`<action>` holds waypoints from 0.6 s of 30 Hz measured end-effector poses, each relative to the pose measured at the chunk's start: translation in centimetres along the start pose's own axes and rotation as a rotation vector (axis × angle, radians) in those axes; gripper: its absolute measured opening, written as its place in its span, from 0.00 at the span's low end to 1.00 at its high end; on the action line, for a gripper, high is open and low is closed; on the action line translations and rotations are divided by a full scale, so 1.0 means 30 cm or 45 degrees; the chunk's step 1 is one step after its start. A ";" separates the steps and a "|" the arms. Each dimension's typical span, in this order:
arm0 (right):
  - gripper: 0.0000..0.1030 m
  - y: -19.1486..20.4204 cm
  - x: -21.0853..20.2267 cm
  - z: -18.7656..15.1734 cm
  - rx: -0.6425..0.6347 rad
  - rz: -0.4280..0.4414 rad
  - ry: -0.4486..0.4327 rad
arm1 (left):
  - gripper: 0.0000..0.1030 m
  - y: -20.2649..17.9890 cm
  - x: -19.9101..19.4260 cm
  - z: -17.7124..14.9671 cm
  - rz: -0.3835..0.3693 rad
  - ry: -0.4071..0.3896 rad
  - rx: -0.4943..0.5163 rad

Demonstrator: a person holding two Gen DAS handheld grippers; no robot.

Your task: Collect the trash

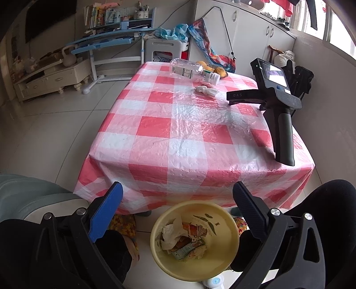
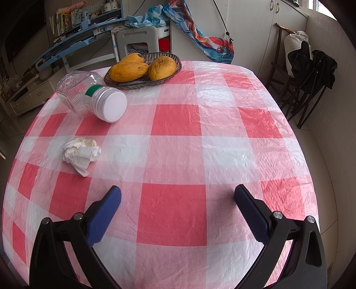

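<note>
Both grippers empty, trash left on table.
Table: checked cloth. Bin on floor below my left gripper, jaws wide apart, wrappers inside. My right gripper over the cloth, jaws apart. Jar on its side beside fruit basket; tissue near it.

A woven basket holding three mangoes sits at the table's far edge, toward the far left corner, on the red-and-white checked tablecloth. Beyond that edge stand a white plastic stool and a blue desk stacked with books. A dark folding chair stands off the table's right edge.
</note>
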State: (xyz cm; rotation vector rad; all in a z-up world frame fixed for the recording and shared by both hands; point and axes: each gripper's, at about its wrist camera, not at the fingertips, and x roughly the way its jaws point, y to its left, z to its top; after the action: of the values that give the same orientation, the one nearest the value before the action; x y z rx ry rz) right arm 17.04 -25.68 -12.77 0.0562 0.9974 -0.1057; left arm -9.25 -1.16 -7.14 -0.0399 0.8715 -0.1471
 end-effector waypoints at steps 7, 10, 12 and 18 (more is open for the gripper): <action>0.94 0.000 -0.001 0.000 0.000 0.000 0.000 | 0.93 -0.007 0.000 -0.001 -0.001 0.002 0.000; 0.94 -0.001 -0.002 -0.001 0.000 0.000 0.000 | 0.93 -0.007 0.001 0.000 -0.002 0.003 -0.005; 0.94 0.000 0.000 0.000 0.000 0.000 0.000 | 0.93 -0.005 0.000 0.000 -0.002 0.002 -0.002; 0.94 -0.001 -0.001 -0.001 0.000 0.000 -0.001 | 0.93 -0.006 0.001 0.001 -0.002 0.004 -0.003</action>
State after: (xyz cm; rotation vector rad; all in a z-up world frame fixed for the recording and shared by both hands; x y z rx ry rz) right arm 17.01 -25.70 -12.75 0.0563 0.9967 -0.1054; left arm -9.23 -1.35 -7.14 -0.0422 0.8749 -0.1475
